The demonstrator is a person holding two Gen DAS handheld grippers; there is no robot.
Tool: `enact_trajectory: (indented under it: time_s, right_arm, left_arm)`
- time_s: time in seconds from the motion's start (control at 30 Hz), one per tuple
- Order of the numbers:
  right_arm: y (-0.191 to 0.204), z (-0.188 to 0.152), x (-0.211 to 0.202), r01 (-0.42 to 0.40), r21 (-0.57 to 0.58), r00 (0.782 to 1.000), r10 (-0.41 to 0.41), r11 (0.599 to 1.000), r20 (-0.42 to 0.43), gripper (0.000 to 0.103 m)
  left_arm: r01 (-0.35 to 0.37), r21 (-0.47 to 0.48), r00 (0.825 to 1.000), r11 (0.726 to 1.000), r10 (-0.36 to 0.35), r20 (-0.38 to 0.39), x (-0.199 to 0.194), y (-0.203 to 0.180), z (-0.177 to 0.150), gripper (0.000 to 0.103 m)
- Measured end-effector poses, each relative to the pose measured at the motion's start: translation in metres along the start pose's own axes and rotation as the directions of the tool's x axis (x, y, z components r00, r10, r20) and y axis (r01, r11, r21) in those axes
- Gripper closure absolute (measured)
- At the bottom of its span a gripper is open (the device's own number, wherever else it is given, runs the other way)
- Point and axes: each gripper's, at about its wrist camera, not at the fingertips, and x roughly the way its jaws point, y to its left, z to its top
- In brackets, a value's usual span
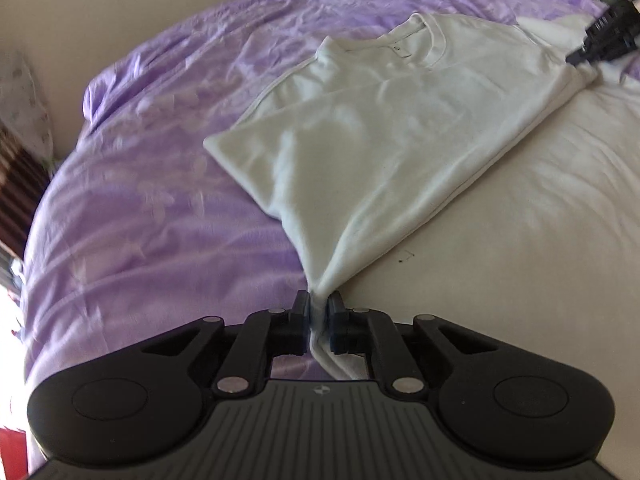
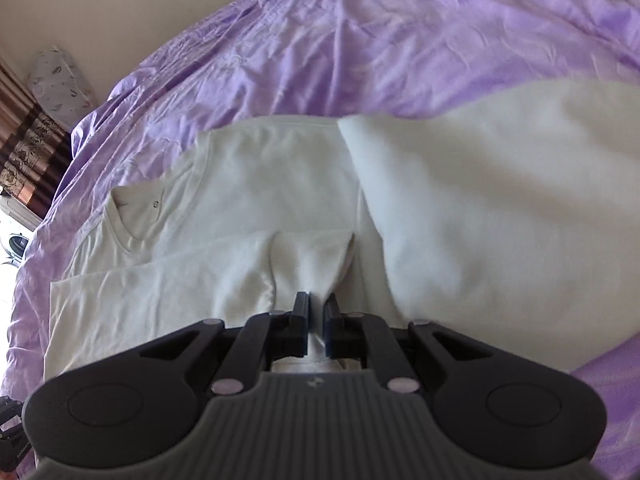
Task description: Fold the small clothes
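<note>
Left wrist view: the left tool [image 1: 319, 307] sits at 6 o'clock, its two fingers pressed together on a bunched corner of the white T-shirt [image 1: 384, 132]. From that pinched corner the cloth fans up and away toward 1 o'clock, pulled taut along its right edge. The collar [image 1: 420, 42] lies at 12 o'clock, far from the tool. The shirt rests half on the purple bedsheet [image 1: 160, 168], which fills the side from 7 to 11 o'clock, and half on a white blanket [image 1: 520, 208] spread from 2 to 5 o'clock. At 2 o'clock, near the frame's edge, the right tool [image 1: 580, 54] meets the shirt's far corner; the cloth gathers at its tip, though its fingers are too small here to tell how they stand.

Right wrist view: the right tool [image 2: 318, 306] is at 6 o'clock, fingers nearly together with a fold of the T-shirt [image 2: 224, 216] caught between them, a small ridge of cloth rising just beyond the tips. The shirt lies flat from 9 o'clock to the centre, its collar [image 2: 132, 216] at 9 o'clock. The white blanket [image 2: 500, 208] overlaps the shirt's right side, from 1 to 4 o'clock. The purple bedsheet [image 2: 360, 40] runs across the top from 10 to 2 o'clock. A brown curtain [image 2: 28, 140] hangs at the 9 o'clock edge.
</note>
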Motion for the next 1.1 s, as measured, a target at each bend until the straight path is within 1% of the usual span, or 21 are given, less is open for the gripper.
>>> enact_trajectory:
  time_s: [0.07, 0.1, 0.17, 0.27, 0.33, 0.4, 0.47, 0.5, 0.57, 0.63, 0.73, 0.77, 0.8, 0.93, 1.03, 1.1]
  right_arm:
    - [-0.002, 0.001, -0.001, 0.015, 0.007, 1.0, -0.015, 1.0, 0.0, 0.098]
    - [-0.002, 0.002, -0.003, 0.03, 0.009, 1.0, -0.03, 1.0, 0.004, 0.092]
    - [-0.001, 0.003, -0.011, 0.044, 0.006, 0.999, -0.045, 0.999, 0.013, 0.088]
    - [0.006, 0.002, -0.028, 0.034, -0.011, 0.999, -0.034, 0.999, 0.025, 0.088]
    - [0.018, 0.001, -0.04, 0.035, -0.053, 0.998, -0.033, 0.998, 0.052, 0.088]
    - [0.03, -0.001, -0.047, 0.025, -0.102, 0.997, -0.017, 0.994, 0.074, 0.088]
    - [0.041, -0.003, -0.048, -0.001, -0.14, 0.997, 0.012, 0.99, 0.08, 0.088]
    - [0.044, -0.005, -0.047, -0.01, -0.149, 0.997, 0.022, 0.989, 0.077, 0.088]
    - [0.047, -0.01, -0.04, -0.011, -0.163, 0.998, 0.021, 0.987, 0.058, 0.088]
    - [0.047, -0.017, -0.03, 0.033, -0.18, 0.999, -0.028, 0.983, 0.029, 0.089]
    - [0.039, -0.033, -0.014, 0.099, -0.193, 0.994, -0.106, 0.976, -0.025, 0.09]
    - [0.035, -0.038, -0.009, 0.112, -0.193, 0.991, -0.122, 0.975, -0.045, 0.092]
    - [0.031, -0.043, -0.005, 0.116, -0.193, 0.99, -0.128, 0.974, -0.052, 0.095]
    - [0.026, -0.045, -0.006, 0.11, -0.173, 0.992, -0.119, 0.979, -0.043, 0.094]
    - [0.027, -0.039, -0.025, 0.074, -0.146, 0.997, -0.078, 0.986, -0.027, 0.091]
    - [0.024, -0.033, -0.048, 0.045, -0.121, 0.999, -0.045, 0.992, 0.008, 0.091]
  left_arm:
    - [0.026, -0.017, 1.0, 1.0, -0.026, -0.013, -0.005, 0.004, -0.002, 0.088]
    - [0.033, -0.02, 0.999, 0.999, -0.033, -0.017, -0.008, 0.006, -0.003, 0.085]
    - [0.051, -0.028, 0.998, 0.998, -0.052, -0.02, -0.018, 0.009, -0.004, 0.083]
    - [0.121, -0.083, 0.992, 0.989, -0.118, 0.036, -0.038, 0.018, 0.0, 0.083]
    - [0.137, -0.134, 0.988, 0.982, -0.125, 0.088, -0.048, 0.023, 0.008, 0.082]
    - [0.124, -0.207, 0.989, 0.97, -0.104, 0.102, -0.047, 0.029, 0.019, 0.082]
    - [0.083, -0.256, 0.994, 0.963, -0.061, 0.093, -0.037, 0.028, 0.031, 0.082]
    - [0.079, -0.275, 0.995, 0.958, -0.057, 0.086, -0.03, 0.028, 0.035, 0.082]
    - [0.099, -0.304, 0.994, 0.948, -0.082, 0.066, -0.014, 0.025, 0.041, 0.082]
    - [0.105, -0.302, 0.994, 0.948, -0.097, 0.042, 0.001, 0.022, 0.04, 0.082]
    - [0.058, -0.279, 0.997, 0.958, -0.067, -0.024, 0.022, 0.012, 0.033, 0.082]
    - [0.054, -0.275, 0.998, 0.96, -0.064, -0.027, 0.027, 0.011, 0.032, 0.082]
    - [0.052, -0.278, 0.998, 0.959, -0.061, -0.025, 0.029, 0.011, 0.031, 0.082]
    - [0.053, -0.311, 0.998, 0.949, -0.062, -0.021, 0.025, 0.016, 0.034, 0.082]
    - [0.058, -0.331, 0.998, 0.942, -0.054, 0.022, 0.01, 0.017, 0.037, 0.082]
    - [0.051, -0.346, 0.998, 0.937, -0.036, 0.052, 0.0, 0.018, 0.04, 0.081]
